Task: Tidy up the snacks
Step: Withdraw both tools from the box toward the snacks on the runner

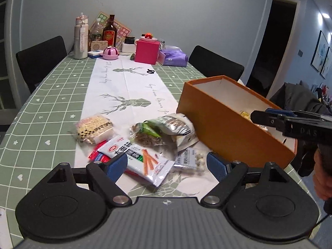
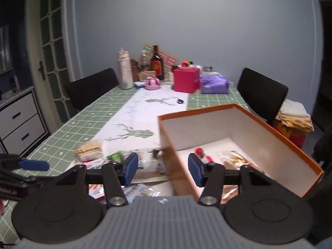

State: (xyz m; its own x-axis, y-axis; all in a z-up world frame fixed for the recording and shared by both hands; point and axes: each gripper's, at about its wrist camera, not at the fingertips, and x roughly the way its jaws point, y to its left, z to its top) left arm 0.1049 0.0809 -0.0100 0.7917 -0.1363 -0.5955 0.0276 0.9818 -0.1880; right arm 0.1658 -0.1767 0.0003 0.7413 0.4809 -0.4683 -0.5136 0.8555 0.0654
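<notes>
Mid-sort: loose snack packets (image 1: 145, 145) heaped on the white deer-print runner, just beside the open orange cardboard box (image 1: 228, 124), already part-filled.

Left gripper (image 1: 167, 165) spread wide and empty over the white carrot-stick packet (image 1: 143, 161); right gripper (image 2: 162, 169) open, straddling the box wall. Next, probably: lower and pinch. Print on packets unreadable; "burn calories" legible on the white bottle (image 1: 79, 39).

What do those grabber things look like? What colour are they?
Each grabber is mostly black, with two round black discs and a ribbed grey body. The left gripper and right gripper both have blue ridged pads on black hinged arms with silver bolts. A small round logo marks the grey part.
</notes>
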